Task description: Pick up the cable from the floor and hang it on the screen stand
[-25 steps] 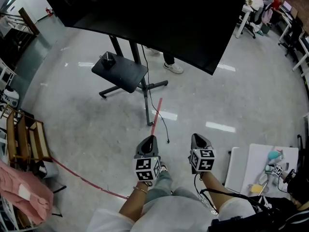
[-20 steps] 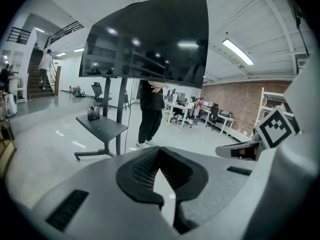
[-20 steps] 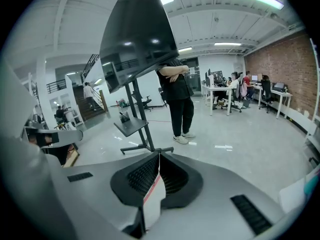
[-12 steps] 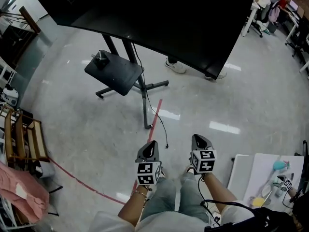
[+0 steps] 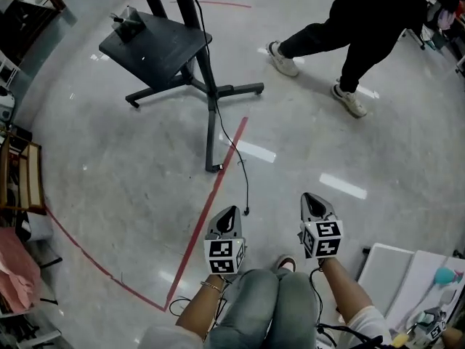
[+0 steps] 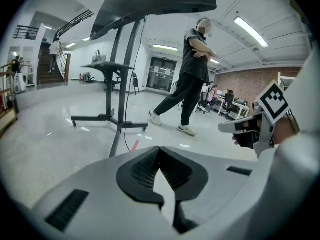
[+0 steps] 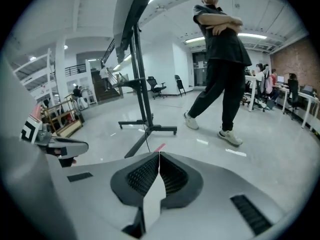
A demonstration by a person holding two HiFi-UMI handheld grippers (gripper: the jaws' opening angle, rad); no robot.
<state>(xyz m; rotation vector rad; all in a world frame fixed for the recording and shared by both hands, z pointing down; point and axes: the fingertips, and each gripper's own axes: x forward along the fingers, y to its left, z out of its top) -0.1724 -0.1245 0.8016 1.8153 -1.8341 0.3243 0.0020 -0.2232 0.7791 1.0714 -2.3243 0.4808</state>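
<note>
A thin black cable [image 5: 234, 151] runs down the screen stand [image 5: 205, 86] and trails over the floor, its loose end [image 5: 247, 211] lying just ahead of my left gripper [image 5: 227, 215]. That gripper is shut with nothing in it. My right gripper [image 5: 312, 201] hovers to the right of the cable end, also shut and empty. In the left gripper view the stand [image 6: 117, 91] rises ahead with the cable [image 6: 126, 114] hanging along its post. The right gripper view shows the stand [image 7: 141, 84] and the cable [image 7: 147, 139] in front of the jaws.
A person in dark clothes and white shoes [image 5: 349, 35] walks past behind the stand. A red tape line [image 5: 207, 209] crosses the floor. A dark shelf [image 5: 156, 46] sits on the stand. Wooden racks [image 5: 18, 173] stand at the left, a white table [image 5: 407, 282] at the lower right.
The view has tilted down and come closer to the stand; the screen has left the frame. The person has stepped out from behind it. Both grippers stay shut, now nearer the cable end.
</note>
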